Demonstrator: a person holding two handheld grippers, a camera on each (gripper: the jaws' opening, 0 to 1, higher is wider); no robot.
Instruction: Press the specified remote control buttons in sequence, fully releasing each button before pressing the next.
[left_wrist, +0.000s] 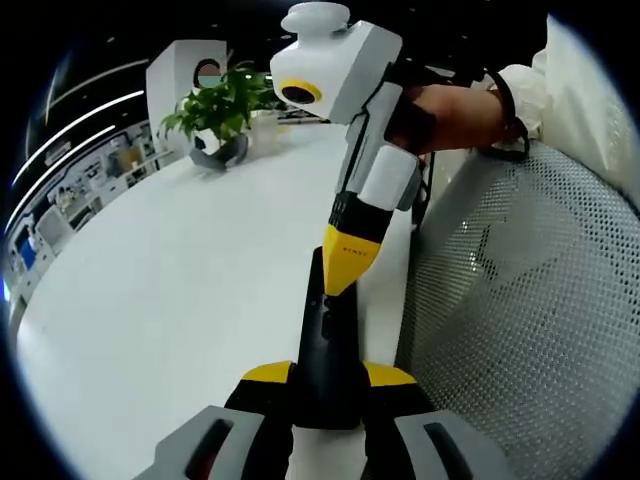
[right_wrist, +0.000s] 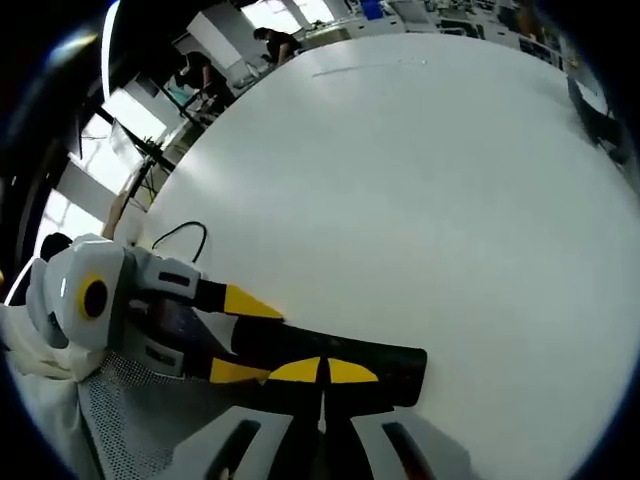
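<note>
Clamped in left gripper (left_wrist: 328, 385): black remote (left_wrist: 328, 350). Right gripper (left_wrist: 345, 285), tips closed, presses at 12 o'clock; off-centre push risks wrong button.

The setting is an open-plan office or lab. Beyond the fingertips, a broad white table (left_wrist: 180, 290) carries a potted plant (left_wrist: 218, 112) at its far end, with rows of workstations (left_wrist: 80, 190) past its edge. A mesh chair back (left_wrist: 520, 300) stands beside the jaws, and people (right_wrist: 275, 42) stand at distant desks.

I log the remote (left_wrist: 328, 360): black plastic, matt. Desk (left_wrist: 180, 290): white, smooth, faintly glossy. Chair back (left_wrist: 530, 300): pale woven mesh.
</note>
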